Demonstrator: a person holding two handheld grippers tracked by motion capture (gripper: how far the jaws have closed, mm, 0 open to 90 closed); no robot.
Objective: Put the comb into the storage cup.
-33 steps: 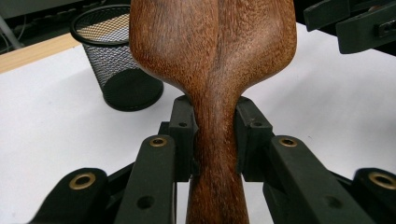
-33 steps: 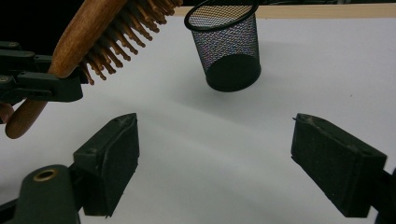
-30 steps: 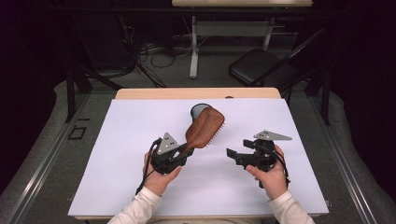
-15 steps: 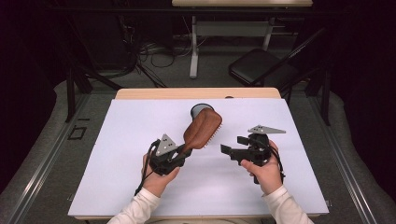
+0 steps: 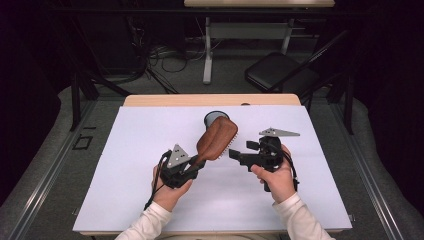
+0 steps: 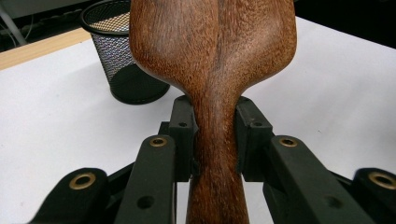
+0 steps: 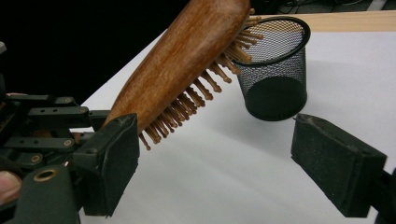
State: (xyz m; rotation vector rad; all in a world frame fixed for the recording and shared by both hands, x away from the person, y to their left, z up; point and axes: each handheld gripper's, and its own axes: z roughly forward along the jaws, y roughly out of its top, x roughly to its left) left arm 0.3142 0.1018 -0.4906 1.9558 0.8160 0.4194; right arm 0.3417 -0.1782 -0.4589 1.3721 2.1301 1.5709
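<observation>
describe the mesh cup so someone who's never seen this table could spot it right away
Start at the white sheet covering the table, then look toward its far edge near the middle. There stands the round black wire-mesh cup, upright and open-topped, just behind the brown wooden hairbrush. It is the sheet's one see-through container.

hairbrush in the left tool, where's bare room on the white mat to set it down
The white mat is bare along its left side, left of the left tool, and along the near edge between the forearms. The far right corner past the right tool is bare too. Crowded: the middle, where the hairbrush and the mesh cup sit.
</observation>
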